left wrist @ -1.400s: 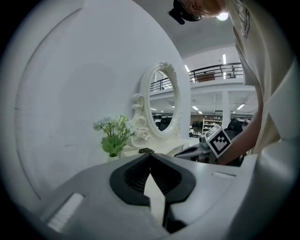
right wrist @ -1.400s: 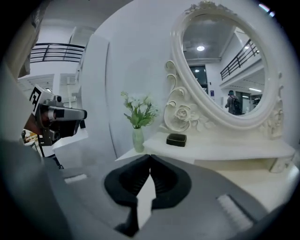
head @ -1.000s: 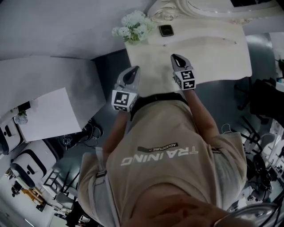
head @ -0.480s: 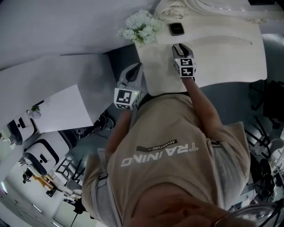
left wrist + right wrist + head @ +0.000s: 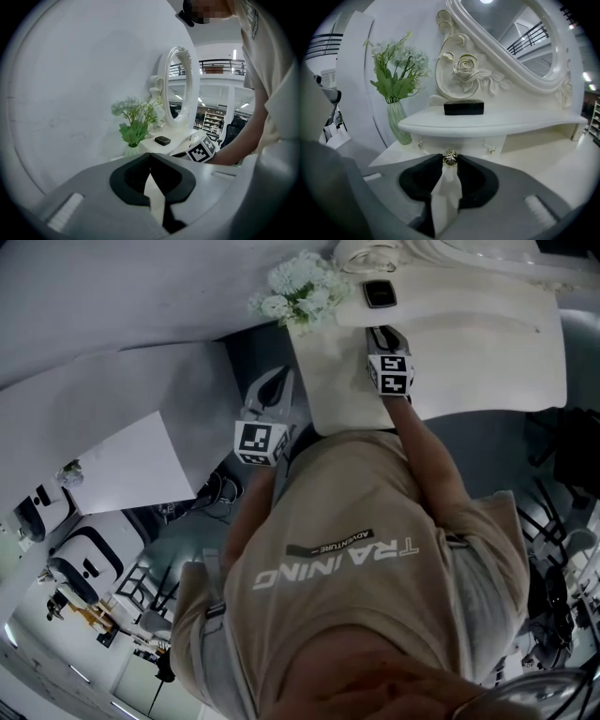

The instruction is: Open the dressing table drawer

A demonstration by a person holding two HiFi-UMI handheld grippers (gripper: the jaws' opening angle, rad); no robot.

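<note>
Between the closing jaws of your right hand-held gripper (image 5: 450, 161) sits the small metal knob (image 5: 450, 157) of the drawer (image 5: 465, 144) just beyond. The knob looks hard and probably slippery, so pinch it squarely. Expect a light drawer that may stick. Your left hand-held gripper (image 5: 150, 157), jaws together, holds nothing.

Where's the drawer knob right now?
In the right gripper view, the gold knob sits low and centre on the drawer front, below the black box on the shelf, between the jaw tips of the right gripper, whose jaws are closing.
</note>
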